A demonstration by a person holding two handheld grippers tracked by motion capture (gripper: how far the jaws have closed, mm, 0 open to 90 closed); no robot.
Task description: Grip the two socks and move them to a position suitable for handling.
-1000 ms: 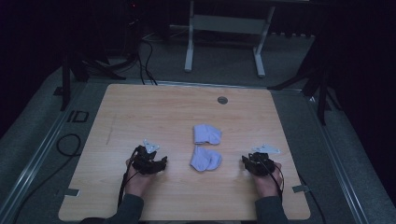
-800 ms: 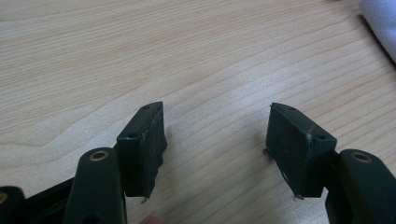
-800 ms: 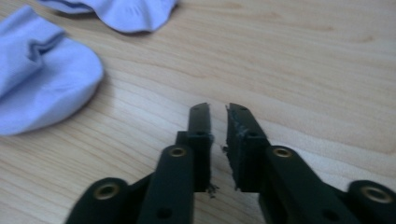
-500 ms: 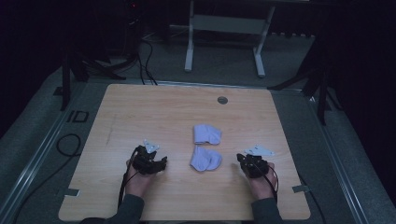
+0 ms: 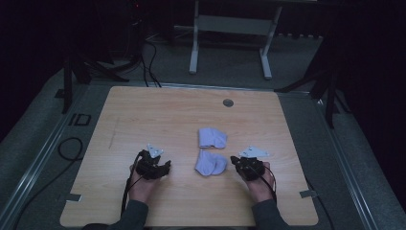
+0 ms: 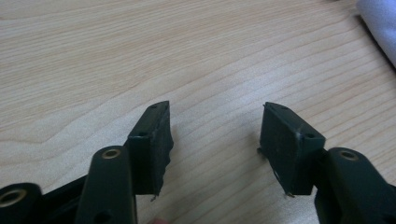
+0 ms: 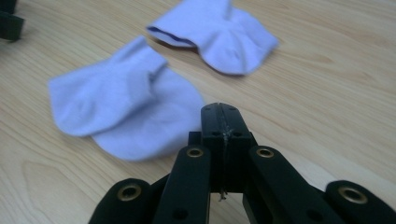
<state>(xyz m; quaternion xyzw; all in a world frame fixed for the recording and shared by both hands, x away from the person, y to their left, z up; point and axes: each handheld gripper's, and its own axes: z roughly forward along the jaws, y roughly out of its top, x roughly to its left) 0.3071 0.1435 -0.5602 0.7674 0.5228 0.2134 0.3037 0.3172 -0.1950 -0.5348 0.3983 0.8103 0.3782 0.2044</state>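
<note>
Two pale lilac socks lie near the middle of the wooden table (image 5: 143, 115): a near sock (image 5: 210, 163) (image 7: 126, 112) and a far sock (image 5: 212, 138) (image 7: 219, 37). My right gripper (image 5: 234, 161) (image 7: 222, 109) is shut with nothing between its jaws. Its tips point at the near sock's right edge, and I cannot tell whether they touch it. My left gripper (image 5: 166, 167) (image 6: 215, 112) rests low over bare wood left of the socks. It is open, its jaws have just been closing a little, and nothing is between them. A sock's corner (image 6: 380, 23) lies beyond it.
A round grommet (image 5: 228, 102) sits in the table's far side. Tape strips mark the near corners (image 5: 73, 197). A metal stand (image 5: 230, 24) is on the floor behind the table, and cables (image 5: 67, 148) lie at the left. The other gripper's tip (image 7: 9, 18) lies past the socks.
My right hand has slid left with its gripper, toward the near sock. The left hand and both socks have stayed put.
</note>
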